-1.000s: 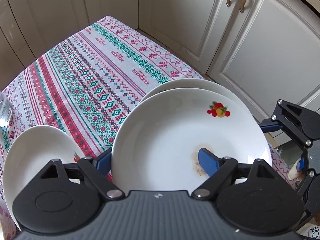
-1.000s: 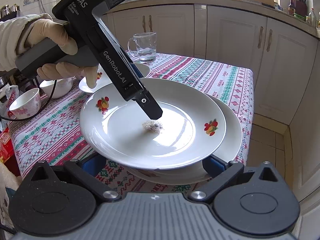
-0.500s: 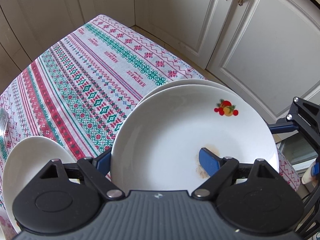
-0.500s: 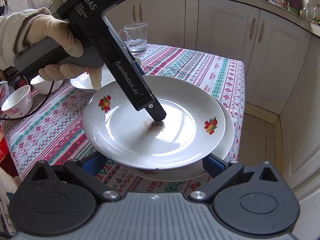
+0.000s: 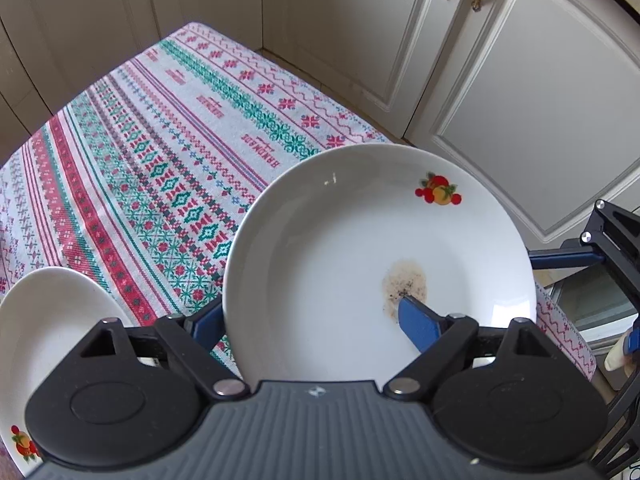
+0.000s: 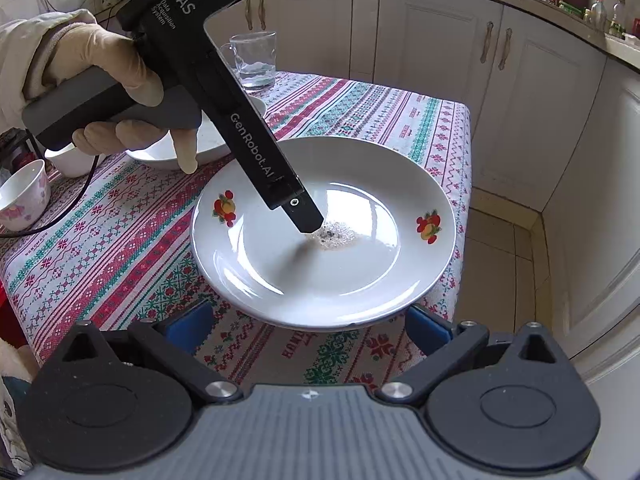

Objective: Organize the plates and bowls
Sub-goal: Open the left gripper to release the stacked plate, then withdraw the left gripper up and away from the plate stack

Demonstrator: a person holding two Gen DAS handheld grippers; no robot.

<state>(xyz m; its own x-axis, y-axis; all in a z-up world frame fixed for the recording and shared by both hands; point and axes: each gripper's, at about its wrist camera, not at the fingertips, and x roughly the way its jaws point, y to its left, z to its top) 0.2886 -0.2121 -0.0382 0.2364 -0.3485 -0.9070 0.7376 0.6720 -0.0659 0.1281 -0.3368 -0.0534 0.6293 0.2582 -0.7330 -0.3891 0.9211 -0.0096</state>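
left hand-held gripper (image 5: 310, 320): clamped on plate (image 5: 360, 260) rim | right hand-held gripper (image 6: 308, 326): wide, just beside plate | small plate (image 5: 44, 328) left of plate, on counter (image 5: 160, 160)

Upper plate (image 6: 320, 264) now squarely over the lower plate, hiding it completely where a crescent of rim showed a second ago. Sunk lower with the left tool (image 5: 312, 320), tip further to the right in the right-wrist view. More of the brown stain (image 5: 404, 284) uncovered beyond the blue fingertip. A wider strip of patterned tabletop (image 6: 312, 356) opened up in front of the plate. Small side plate (image 5: 52, 320) slid toward the lower-left corner of the left-wrist view.
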